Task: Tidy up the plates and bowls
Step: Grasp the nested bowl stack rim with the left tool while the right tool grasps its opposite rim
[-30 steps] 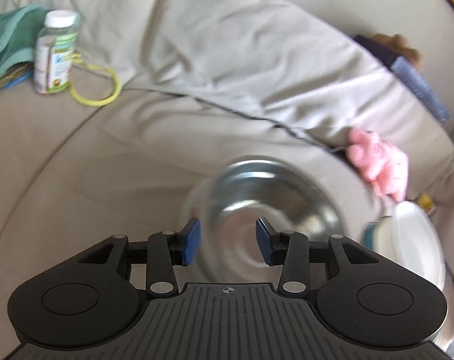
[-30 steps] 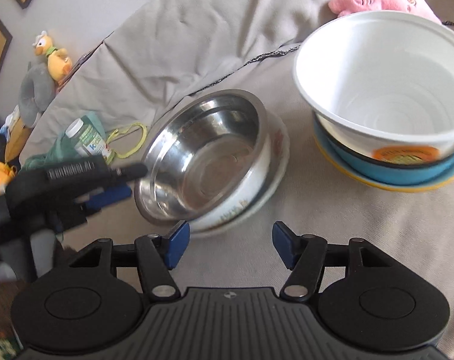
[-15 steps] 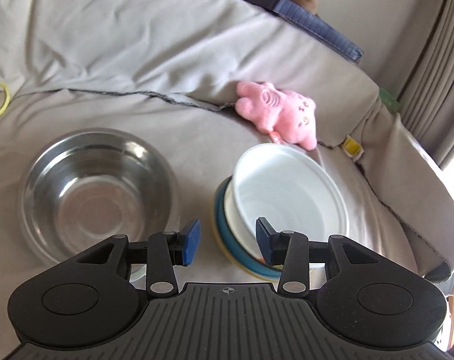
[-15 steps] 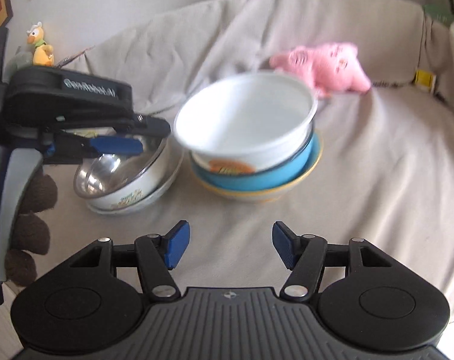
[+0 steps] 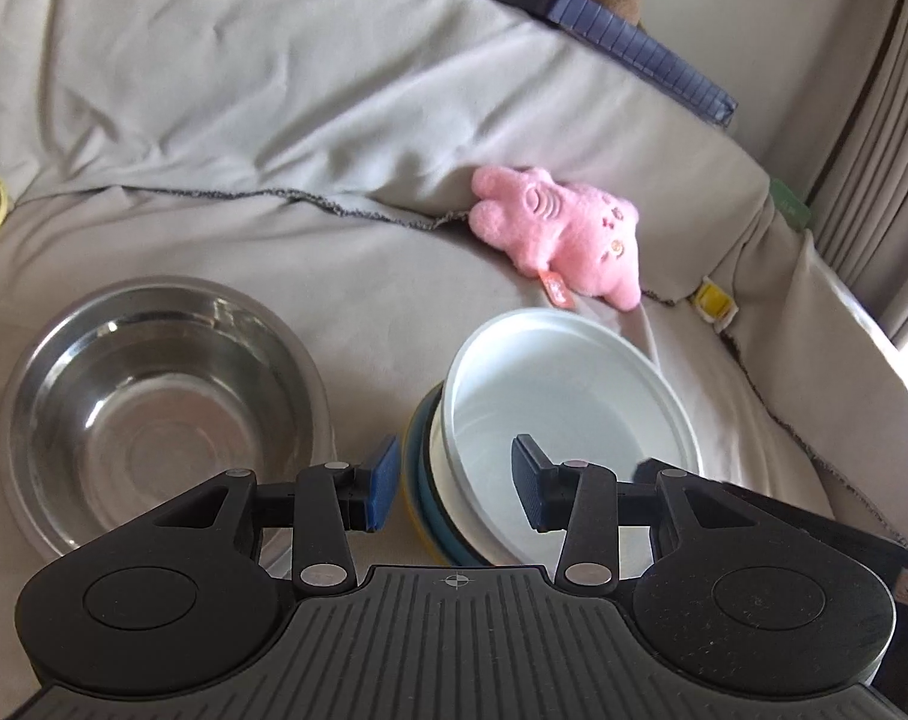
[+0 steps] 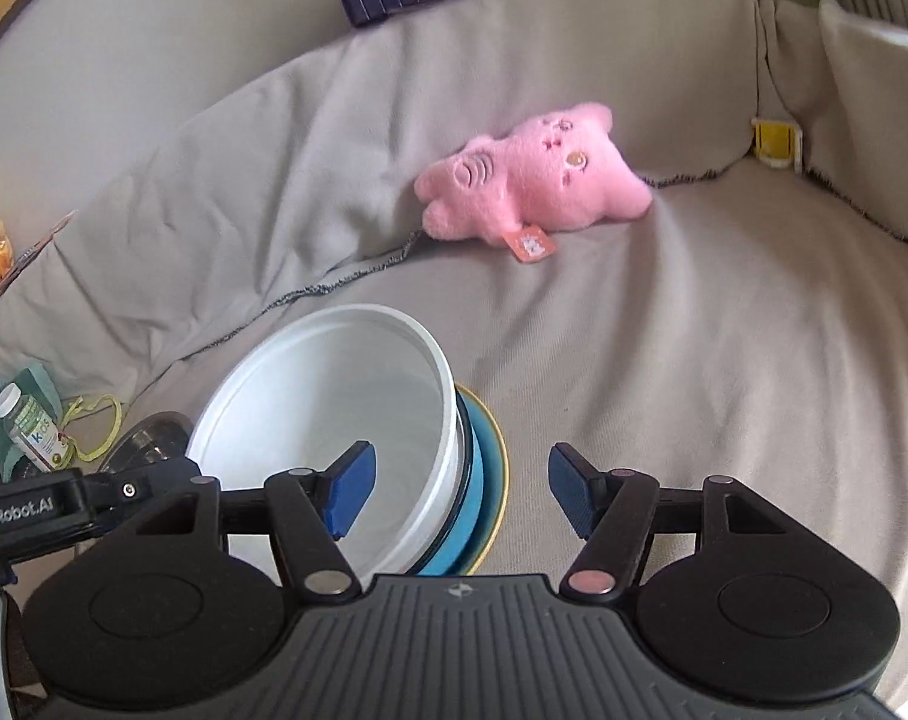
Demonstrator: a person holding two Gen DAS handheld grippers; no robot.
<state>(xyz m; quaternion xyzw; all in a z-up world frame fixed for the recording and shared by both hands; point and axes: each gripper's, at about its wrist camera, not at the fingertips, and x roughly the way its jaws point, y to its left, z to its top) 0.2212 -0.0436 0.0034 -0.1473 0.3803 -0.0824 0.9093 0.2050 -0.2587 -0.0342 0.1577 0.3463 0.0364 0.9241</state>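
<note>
bottle (image 6: 30,435): "kids" | left tongs (image 6: 27,507): "enRobot.AI"

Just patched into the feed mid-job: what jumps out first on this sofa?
The pink plush toy lying against the sofa's backrest stands out. In front of it a white bowl sits nested in a blue bowl on a yellow-rimmed plate, with a steel bowl to their left.

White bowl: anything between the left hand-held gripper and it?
Nothing visible. The left hand-held gripper is open and empty, with the near rim of the white bowl lying straight ahead between its fingers. The bowl tops a blue and yellow stack; the steel bowl sits off to the left, clear of the approach.
</note>
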